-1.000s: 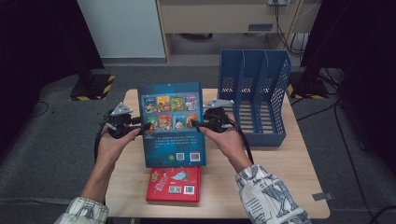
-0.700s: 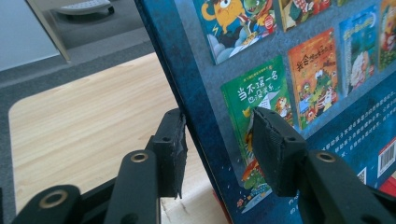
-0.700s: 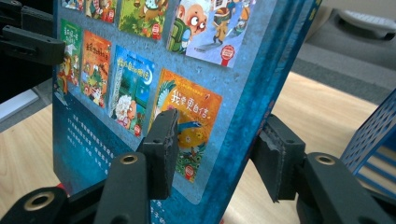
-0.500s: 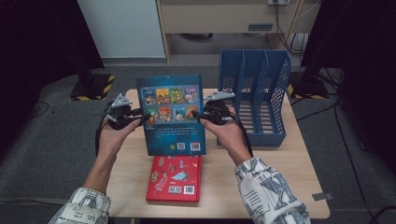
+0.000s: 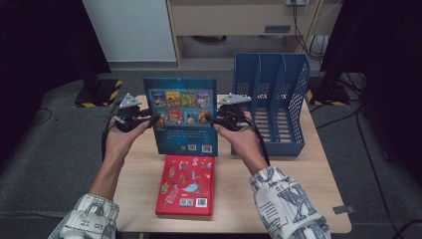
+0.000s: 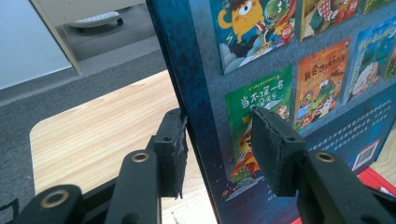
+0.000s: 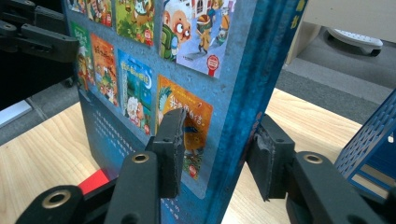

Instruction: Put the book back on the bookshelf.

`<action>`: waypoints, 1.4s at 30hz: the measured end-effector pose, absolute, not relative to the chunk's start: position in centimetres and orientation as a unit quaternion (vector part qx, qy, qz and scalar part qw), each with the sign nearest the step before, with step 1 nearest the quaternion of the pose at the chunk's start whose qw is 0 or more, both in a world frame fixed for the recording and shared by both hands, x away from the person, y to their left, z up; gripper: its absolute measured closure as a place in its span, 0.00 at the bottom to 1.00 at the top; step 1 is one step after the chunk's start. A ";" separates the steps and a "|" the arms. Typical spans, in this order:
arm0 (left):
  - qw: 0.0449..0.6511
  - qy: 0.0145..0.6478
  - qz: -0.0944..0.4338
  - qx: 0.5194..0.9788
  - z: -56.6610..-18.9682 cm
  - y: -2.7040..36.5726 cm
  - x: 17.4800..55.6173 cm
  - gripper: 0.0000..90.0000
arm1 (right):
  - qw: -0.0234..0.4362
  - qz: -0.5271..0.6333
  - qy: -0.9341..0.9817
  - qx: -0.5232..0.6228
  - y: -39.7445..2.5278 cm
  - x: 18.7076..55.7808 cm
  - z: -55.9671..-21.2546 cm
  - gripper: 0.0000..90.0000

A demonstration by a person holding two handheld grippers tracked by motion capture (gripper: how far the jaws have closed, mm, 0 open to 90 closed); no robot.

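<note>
A blue picture book stands upright above the table, its back cover facing me. My left gripper is shut on its left edge and my right gripper on its right edge. In the left gripper view the blue book sits between the two jaws of the left gripper. In the right gripper view one jaw of the right gripper presses the cover of the blue book and the other is behind it. A red book lies flat on the table, nearer me.
A blue slotted file rack stands on the right part of the wooden table, just right of my right gripper. Its corner is close in the right gripper view. Bare wood lies left of the books.
Both grippers have lifted the blue book off the table and tipped it from slanted to upright, uncovering more of the red book.
</note>
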State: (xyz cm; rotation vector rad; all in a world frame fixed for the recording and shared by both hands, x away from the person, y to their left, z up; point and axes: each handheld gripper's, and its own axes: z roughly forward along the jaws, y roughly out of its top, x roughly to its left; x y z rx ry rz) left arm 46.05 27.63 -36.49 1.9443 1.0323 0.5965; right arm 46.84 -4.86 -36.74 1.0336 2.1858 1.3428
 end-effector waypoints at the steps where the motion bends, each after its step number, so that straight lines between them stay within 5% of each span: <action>1: 0.417 0.411 0.237 0.775 -36.5 27.7 46.0 0.62 | 0.187 0.478 0.777 0.365 -4.9 46.7 -36.7 0.66; 23: 0.452 0.385 0.234 0.770 -36.7 27.8 43.4 0.46 | 0.168 0.525 0.775 0.309 -5.7 41.1 -36.8 0.78; 42: 0.485 0.365 0.220 0.764 -37.5 27.9 43.1 0.30 | 0.142 0.546 0.785 0.254 -3.9 39.5 -36.5 0.72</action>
